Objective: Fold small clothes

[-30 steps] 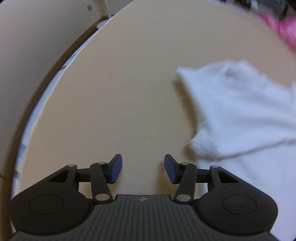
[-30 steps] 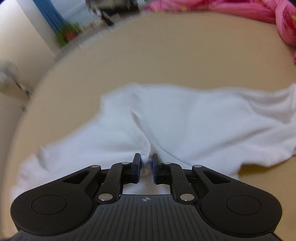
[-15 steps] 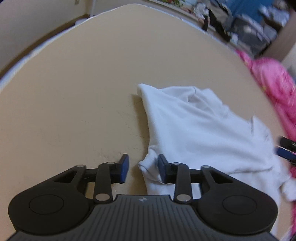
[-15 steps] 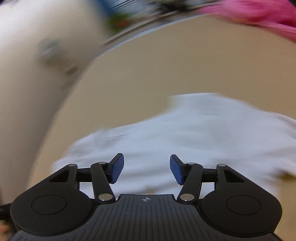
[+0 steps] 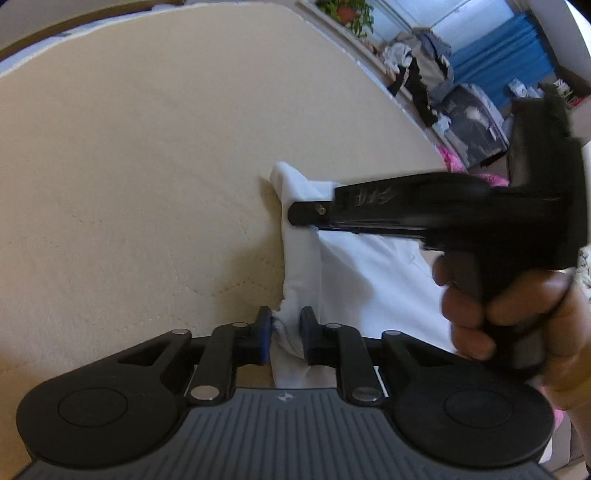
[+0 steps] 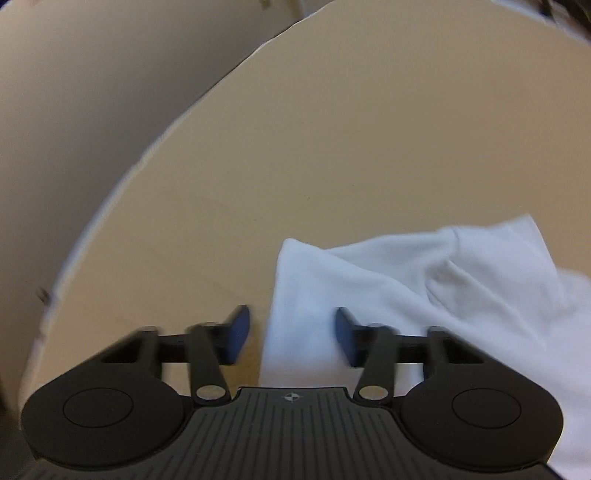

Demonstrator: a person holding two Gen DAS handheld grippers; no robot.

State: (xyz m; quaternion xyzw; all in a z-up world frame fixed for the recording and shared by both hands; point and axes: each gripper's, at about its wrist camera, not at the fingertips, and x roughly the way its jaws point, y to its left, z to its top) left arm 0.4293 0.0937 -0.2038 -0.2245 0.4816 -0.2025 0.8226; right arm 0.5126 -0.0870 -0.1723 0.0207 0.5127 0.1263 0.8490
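Left wrist: left claw [image 5: 284, 334] clamped on white garment [image 5: 369, 280] edge

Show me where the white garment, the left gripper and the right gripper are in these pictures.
white garment [image 5: 369, 273]: left wrist view, flat middle of the cloth.
left gripper [image 5: 286, 334]: left wrist view, between fingertips, on pinched cloth.
right gripper [image 6: 291, 334]: right wrist view, between open fingertips.

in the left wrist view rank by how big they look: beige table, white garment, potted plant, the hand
1. beige table: fills most of the frame.
2. white garment: partly hidden by the right claw.
3. hand: near the lens, so its rank against the garment is unsure.
4. potted plant: small, far off.
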